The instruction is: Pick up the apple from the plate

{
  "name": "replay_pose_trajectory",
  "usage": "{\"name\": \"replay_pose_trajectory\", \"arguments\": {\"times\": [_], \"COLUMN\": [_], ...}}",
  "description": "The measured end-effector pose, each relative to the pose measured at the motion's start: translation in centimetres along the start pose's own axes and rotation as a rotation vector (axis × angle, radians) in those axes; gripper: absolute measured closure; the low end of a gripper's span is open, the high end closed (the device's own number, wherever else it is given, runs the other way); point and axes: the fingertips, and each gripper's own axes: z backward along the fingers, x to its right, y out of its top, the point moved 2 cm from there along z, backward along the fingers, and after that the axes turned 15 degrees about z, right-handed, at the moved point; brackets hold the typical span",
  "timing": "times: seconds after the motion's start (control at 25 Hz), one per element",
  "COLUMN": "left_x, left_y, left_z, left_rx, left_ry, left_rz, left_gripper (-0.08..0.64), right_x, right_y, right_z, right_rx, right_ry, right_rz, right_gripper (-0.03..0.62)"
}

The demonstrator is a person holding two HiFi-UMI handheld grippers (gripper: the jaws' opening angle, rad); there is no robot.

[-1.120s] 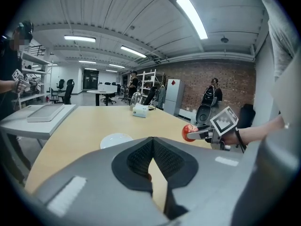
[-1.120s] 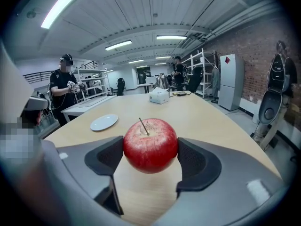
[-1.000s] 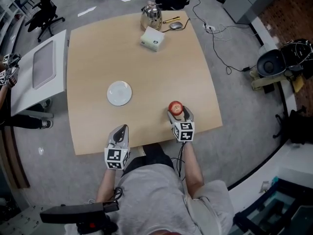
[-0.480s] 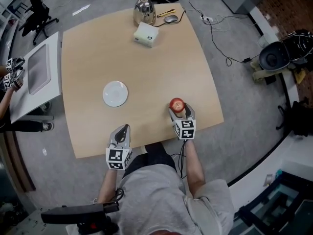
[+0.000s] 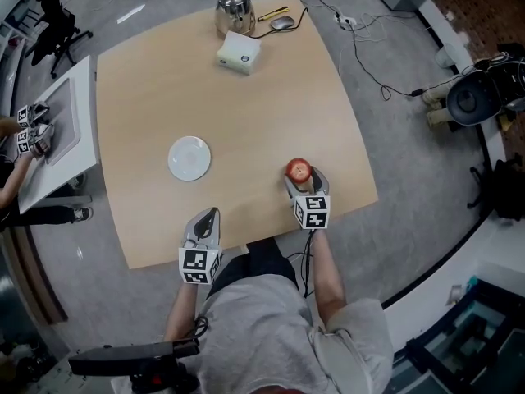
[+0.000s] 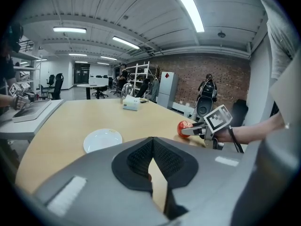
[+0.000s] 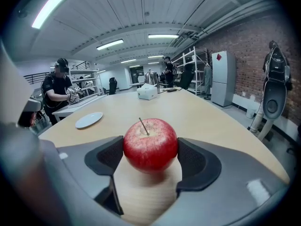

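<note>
The apple (image 7: pixel 149 142) sits stem-up, squarely between the jaws of the right gripper (image 7: pixel 150 157), which clamp its sides. It is by the near edge of the table (image 5: pixel 246 105), toward the right corner and well apart from the empty plate (image 5: pixel 189 158). The left gripper (image 6: pixel 151 161) waits at the near edge, jaws pressed together on nothing.

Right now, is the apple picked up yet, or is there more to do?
Nearly done. The plate sits empty, so the apple is off it. The right tongs grip the apple near the front edge of the table. The left tongs are shut and empty. What's left looks like just lifting it away.
</note>
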Motion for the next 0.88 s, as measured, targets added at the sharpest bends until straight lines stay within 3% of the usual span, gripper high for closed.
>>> {"name": "replay_pose_trajectory", "arguments": {"times": [0.88], "left_x": [-1.1], "left_y": [-0.2], "left_z": [-0.4], "left_rx": [-0.036], "left_ry": [0.008], "left_rz": [-0.008], "left_gripper": [0.54], "right_x": [0.6], "right_y": [-0.5], "right_z": [-1.9], "right_rx": [-0.014], "right_ry": [-0.015], "right_rz": [-0.009], "right_gripper": [0.225]}}
